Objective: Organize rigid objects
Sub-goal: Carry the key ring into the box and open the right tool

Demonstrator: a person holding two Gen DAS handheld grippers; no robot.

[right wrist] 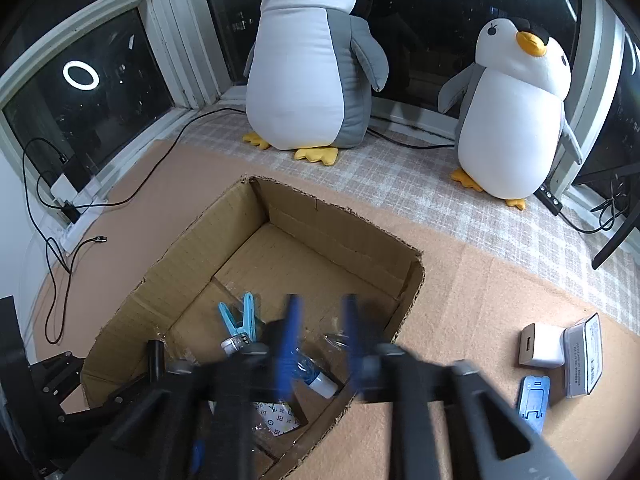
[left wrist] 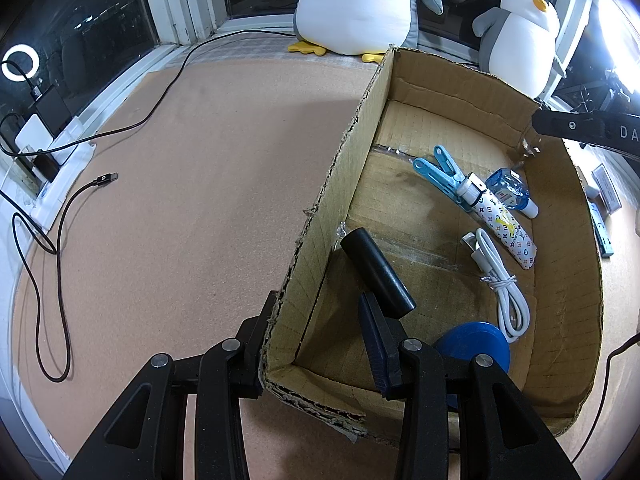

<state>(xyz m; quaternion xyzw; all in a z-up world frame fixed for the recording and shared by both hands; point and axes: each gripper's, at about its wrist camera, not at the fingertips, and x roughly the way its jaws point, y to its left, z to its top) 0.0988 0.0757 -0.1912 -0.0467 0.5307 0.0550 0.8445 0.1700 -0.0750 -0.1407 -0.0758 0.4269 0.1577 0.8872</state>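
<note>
An open cardboard box (left wrist: 328, 184) (right wrist: 256, 224) sits on the cork mat. Inside lie a black cylinder (left wrist: 378, 272), a blue clothes peg (left wrist: 438, 178) (right wrist: 240, 318), a patterned tube (left wrist: 506, 230), a small blue bottle (left wrist: 510, 190) (right wrist: 310, 374), a white cable (left wrist: 502, 284) and a blue disc (left wrist: 476, 344). My left gripper (left wrist: 320, 316) is open, straddling the box's left wall, one finger inside beside the cylinder. My right gripper (right wrist: 320, 320) is open and empty, blurred, above the box's right part. A white charger (right wrist: 540, 346), a white case (right wrist: 584, 354) and a blue stand (right wrist: 532, 400) lie right of the box.
Two plush penguins (right wrist: 308, 64) (right wrist: 516, 120) stand at the window behind the box. A black USB cable (left wrist: 60, 216) trails over the mat at left, running to a power strip (left wrist: 44, 148). The right gripper's tip shows in the left wrist view (left wrist: 568, 124).
</note>
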